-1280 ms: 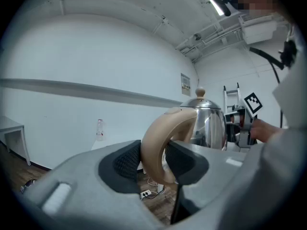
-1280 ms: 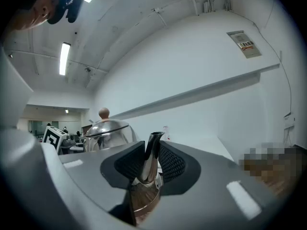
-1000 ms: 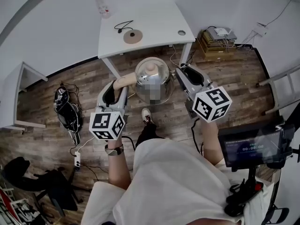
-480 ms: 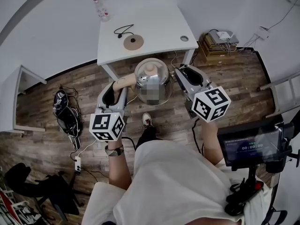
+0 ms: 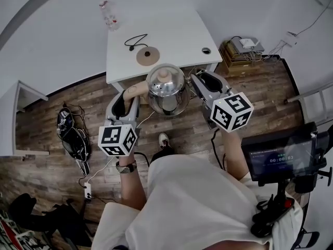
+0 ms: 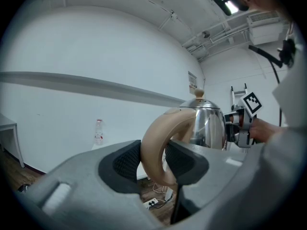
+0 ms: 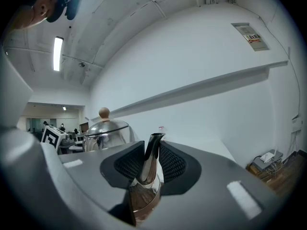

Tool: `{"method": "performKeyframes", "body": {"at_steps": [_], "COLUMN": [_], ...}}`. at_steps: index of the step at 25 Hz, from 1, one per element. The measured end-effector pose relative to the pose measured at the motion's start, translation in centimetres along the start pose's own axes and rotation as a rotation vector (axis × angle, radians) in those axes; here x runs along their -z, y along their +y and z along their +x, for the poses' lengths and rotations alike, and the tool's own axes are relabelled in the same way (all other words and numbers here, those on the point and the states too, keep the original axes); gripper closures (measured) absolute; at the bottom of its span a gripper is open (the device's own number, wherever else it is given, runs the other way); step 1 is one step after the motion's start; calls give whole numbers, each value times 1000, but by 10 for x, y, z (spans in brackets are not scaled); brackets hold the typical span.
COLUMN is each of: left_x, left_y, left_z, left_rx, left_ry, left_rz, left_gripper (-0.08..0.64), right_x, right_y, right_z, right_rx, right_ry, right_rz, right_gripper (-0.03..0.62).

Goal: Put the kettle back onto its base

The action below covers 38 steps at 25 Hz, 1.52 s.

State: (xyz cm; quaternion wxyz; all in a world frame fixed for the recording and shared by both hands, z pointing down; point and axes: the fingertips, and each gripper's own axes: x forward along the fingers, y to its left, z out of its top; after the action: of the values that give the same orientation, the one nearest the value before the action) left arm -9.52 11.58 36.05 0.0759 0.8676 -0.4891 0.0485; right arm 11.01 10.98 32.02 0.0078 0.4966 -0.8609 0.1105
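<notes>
From the head view, the kettle (image 5: 165, 87), a round polished-steel pot with a beige knob on its lid, is held in the air at the near edge of the table (image 5: 177, 35), between the left gripper (image 5: 129, 95) and right gripper (image 5: 197, 80). The base (image 5: 148, 55), a brown disc, lies on the table just beyond.

In the left gripper view, the jaws clamp the thick, curved beige handle (image 6: 156, 143).

In the right gripper view, the jaws grip the slim steel spout (image 7: 149, 157), with the domed lid to its left.
</notes>
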Motion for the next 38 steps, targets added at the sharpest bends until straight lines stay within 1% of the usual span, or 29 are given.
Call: {"method": "performKeyframes", "body": {"at_steps": [7,12,16,21,27,29,33,38], "left_x": [-10,-2,-12,-13,-28,-27,-16,-15], "left_y": [40,88,93,92,113,122,153,163], "left_z": [34,81,88,92,106,111,120,127], "left_rx": [14,26,40,55,70,74,74,82], "left_ry": [16,37,34,37,49,57,67,72], "left_rz": [8,-1,5,13,31,34,20,5], "left_gripper": [394,393,394,394,393,393,393,393], "right_x": [-7,4,-8,-11,-23,-21,-8,-5], "right_y": [-9,-27,-30,-33,-35,-35,-29,-28], "right_z": [49,111,119,120,146,157,186,194], "right_rx": [15,30,40,48,58,62,63,75], "right_ry": [1,20,7,-3,-5,-5,2,10], "right_rz": [17,42,33,33,37,47,61,66], "right_gripper": [494,494,494,495,495,494,495,492]}}
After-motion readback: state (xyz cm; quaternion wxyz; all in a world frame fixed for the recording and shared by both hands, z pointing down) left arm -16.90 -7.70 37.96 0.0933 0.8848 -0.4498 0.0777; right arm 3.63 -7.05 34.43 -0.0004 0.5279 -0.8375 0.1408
